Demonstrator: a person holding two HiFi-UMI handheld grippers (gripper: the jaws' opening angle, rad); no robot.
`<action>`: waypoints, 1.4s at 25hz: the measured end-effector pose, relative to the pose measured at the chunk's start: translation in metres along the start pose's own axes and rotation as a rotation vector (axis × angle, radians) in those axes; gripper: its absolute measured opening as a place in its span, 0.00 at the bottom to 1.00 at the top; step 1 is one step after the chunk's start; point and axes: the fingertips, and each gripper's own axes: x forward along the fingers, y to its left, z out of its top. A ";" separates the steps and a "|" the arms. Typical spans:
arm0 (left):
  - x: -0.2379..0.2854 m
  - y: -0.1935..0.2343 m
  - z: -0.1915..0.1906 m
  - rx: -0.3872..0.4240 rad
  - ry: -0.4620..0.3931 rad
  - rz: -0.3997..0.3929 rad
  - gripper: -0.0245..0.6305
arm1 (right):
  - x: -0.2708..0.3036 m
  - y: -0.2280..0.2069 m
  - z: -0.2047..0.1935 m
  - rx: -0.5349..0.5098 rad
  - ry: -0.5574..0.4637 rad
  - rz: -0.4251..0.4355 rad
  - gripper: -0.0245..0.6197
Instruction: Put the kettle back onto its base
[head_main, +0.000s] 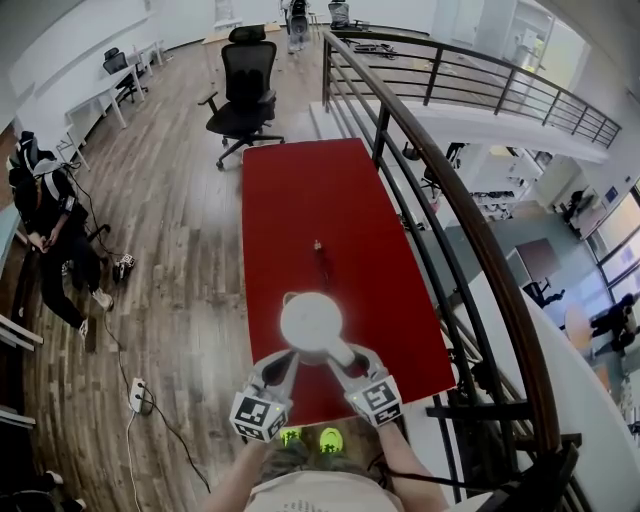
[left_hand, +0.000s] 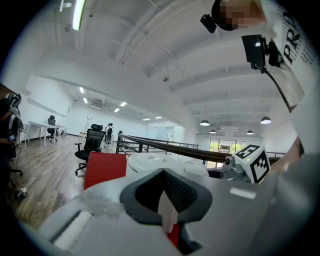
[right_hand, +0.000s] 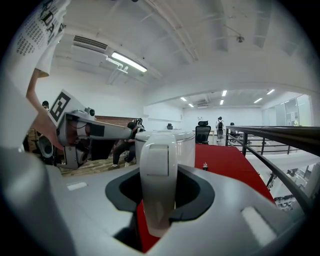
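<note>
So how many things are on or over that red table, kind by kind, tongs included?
kettle: 1
tongs: 2, the left tongs and the right tongs
small item lying farther up the tabletop, too small to identify: 1
Total: 4

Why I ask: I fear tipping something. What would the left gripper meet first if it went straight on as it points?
Most likely the white kettle. The left gripper points at its near left side from close by, and its own view shows the kettle just ahead. Whether they already touch is unclear.
</note>
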 end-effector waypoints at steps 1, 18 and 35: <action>0.000 -0.001 0.000 0.000 0.000 0.000 0.03 | 0.000 0.000 0.000 -0.002 0.000 0.000 0.24; 0.003 -0.008 0.007 0.003 -0.023 -0.007 0.03 | -0.001 -0.001 -0.003 -0.028 0.058 -0.017 0.25; 0.000 -0.016 0.040 0.023 -0.099 -0.023 0.03 | -0.027 0.003 0.076 -0.107 -0.092 -0.011 0.27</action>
